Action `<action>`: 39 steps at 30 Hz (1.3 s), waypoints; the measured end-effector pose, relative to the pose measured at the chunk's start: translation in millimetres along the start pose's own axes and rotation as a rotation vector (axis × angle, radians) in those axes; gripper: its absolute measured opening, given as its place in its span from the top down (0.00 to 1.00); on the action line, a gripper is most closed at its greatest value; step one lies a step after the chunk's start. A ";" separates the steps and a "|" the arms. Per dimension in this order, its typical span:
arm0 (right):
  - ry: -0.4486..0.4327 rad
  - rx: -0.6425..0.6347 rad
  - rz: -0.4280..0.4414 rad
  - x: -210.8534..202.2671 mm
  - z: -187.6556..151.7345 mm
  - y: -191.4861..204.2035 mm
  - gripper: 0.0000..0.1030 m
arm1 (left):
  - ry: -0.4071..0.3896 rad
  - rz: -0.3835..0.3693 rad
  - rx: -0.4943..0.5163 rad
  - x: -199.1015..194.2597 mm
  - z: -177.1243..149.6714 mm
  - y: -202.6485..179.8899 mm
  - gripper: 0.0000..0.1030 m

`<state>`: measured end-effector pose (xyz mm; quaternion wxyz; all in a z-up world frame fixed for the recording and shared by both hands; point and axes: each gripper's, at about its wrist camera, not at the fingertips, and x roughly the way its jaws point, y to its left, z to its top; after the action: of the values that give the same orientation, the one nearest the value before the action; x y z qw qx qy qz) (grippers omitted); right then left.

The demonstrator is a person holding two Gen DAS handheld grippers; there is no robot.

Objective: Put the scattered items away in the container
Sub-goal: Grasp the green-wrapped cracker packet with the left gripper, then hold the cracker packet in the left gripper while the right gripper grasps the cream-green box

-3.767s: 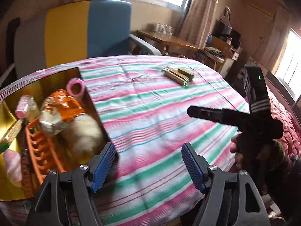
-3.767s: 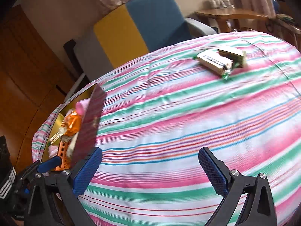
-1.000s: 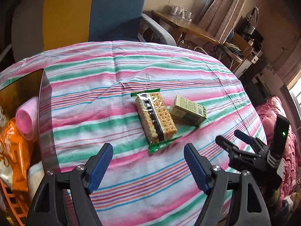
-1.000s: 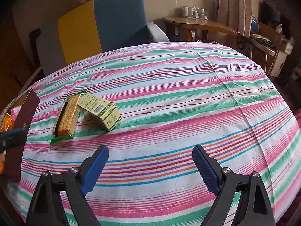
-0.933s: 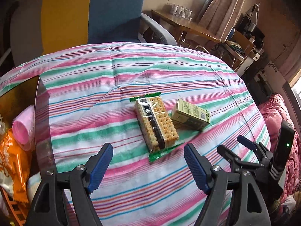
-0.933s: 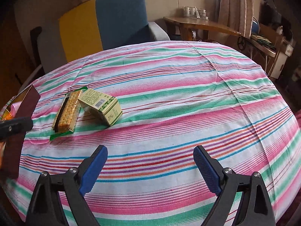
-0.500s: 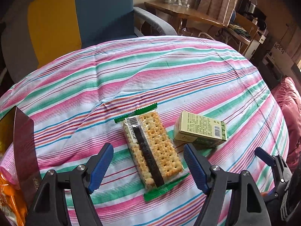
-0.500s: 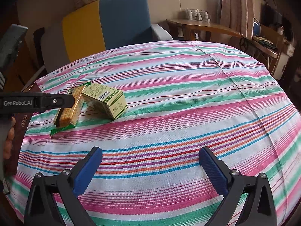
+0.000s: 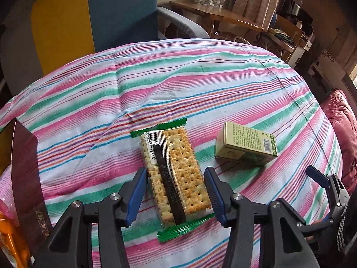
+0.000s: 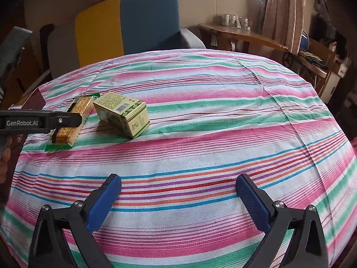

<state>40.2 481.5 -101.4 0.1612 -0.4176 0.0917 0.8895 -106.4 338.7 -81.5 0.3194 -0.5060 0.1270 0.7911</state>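
A clear pack of crackers with green ends (image 9: pixel 176 174) lies on the striped tablecloth. My left gripper (image 9: pixel 176 192) is open, with its blue pads on either side of the pack's near half; they do not visibly press it. A pale green carton (image 9: pixel 245 144) lies to its right. In the right wrist view the crackers (image 10: pixel 71 120) and carton (image 10: pixel 122 114) lie at the left, partly behind the left gripper's arm. My right gripper (image 10: pixel 178 198) is open and empty over bare cloth. The gold container's dark wall (image 9: pixel 26 172) stands at the left edge.
An orange packet (image 9: pixel 11 243) and something pink show inside the container. A blue and yellow armchair (image 9: pixel 89 15) stands behind the table. A wooden side table (image 10: pixel 243 36) with cups is at the back right. The right gripper's fingers (image 9: pixel 321 183) show at the lower right.
My left gripper has moved from the container toward the crackers, come down over the pack and narrowed around it. My right gripper has stayed open, drifting slightly.
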 end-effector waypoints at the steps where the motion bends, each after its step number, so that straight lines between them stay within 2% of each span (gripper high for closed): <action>1: 0.000 0.000 0.000 0.0 0.0 -0.1 0.00 | 0.002 -0.013 -0.002 -3.3 -6.3 1.1 0.48; 9: 0.002 -0.006 -0.007 0.3 -0.1 0.6 0.00 | 0.014 -0.107 -0.047 -33.7 -61.0 9.5 0.48; 11: 0.001 -0.005 -0.006 0.0 -0.1 0.3 0.00 | 0.015 -0.125 -0.064 -38.9 -70.2 12.3 0.46; 17: 0.020 -0.030 -0.006 -0.6 3.2 1.9 0.00 | -0.008 -0.111 -0.094 -46.4 -68.9 15.0 0.39; 21: 0.010 -0.084 0.043 -5.3 19.1 11.6 0.02 | -0.017 -0.091 -0.048 -45.0 -63.0 8.2 0.38; 26: 0.000 -0.217 0.100 -1.3 57.0 36.0 0.02 | 0.009 -0.083 -0.039 -32.9 -60.9 6.5 0.38; 32: 0.100 -0.340 0.137 34.3 85.0 59.8 0.03 | 0.011 -0.067 -0.013 -25.3 -57.8 5.7 0.38; 33: 0.119 -0.356 0.137 40.6 86.3 62.8 0.06 | 0.012 -0.067 -0.009 -24.4 -57.1 5.4 0.38; 36: 0.186 -0.366 0.161 51.7 84.7 65.9 0.50 | 0.013 -0.071 -0.003 -23.4 -55.9 6.0 0.39; 39: 0.189 -0.359 0.168 45.1 77.9 66.5 0.59 | 0.007 -0.068 0.006 -24.7 -58.3 6.2 0.42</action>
<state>-66.6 452.3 -84.9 0.0003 -0.5122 -0.0192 0.8586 -61.4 294.2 -87.0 0.3470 -0.5118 0.1131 0.7777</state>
